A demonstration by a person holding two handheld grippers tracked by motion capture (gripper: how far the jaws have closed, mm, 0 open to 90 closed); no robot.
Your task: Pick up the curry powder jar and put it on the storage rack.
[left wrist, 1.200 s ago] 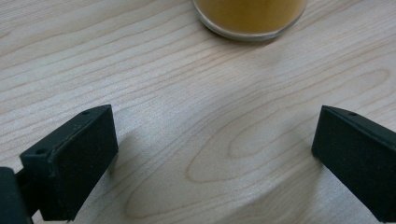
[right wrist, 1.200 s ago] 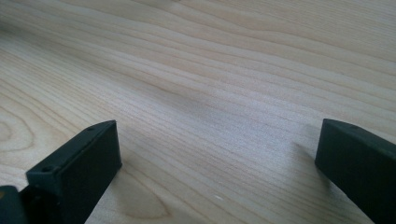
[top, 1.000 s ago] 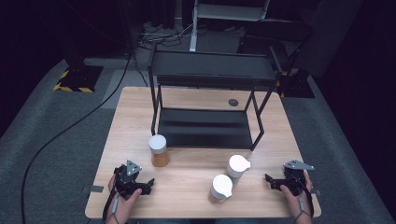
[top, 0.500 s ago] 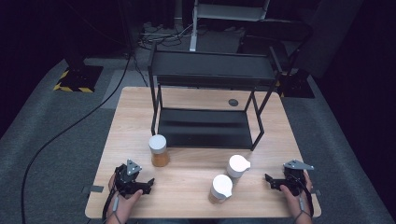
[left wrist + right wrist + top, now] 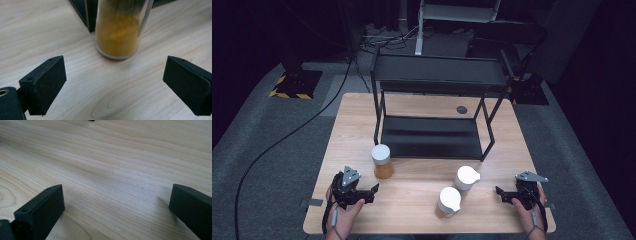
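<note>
Resting low on the pale, wood-grained surface (image 5: 422, 205) near its front left corner: left hand-held gripper (image 5: 373, 190), matte black block jaws spread wide, holding nothing. Standing upright just ahead of it, apart from the jaws: a clear cylindrical jar (image 5: 118, 30) of orange-yellow powder, white round lid on top (image 5: 381, 151), sitting just in front of the left leg of the black metal rack (image 5: 432, 137). Lying near the front right corner: right hand-held gripper (image 5: 500, 192), jaws likewise gaping wide over bare grain, gripping nothing. Standing between the two grippers, nearer the right one: two more white-lidded jars (image 5: 467, 178) and (image 5: 448, 201), close together, smooth and round. Spanning the back half: the two-shelf rack, thin square legs, flat dark shelves.
</note>
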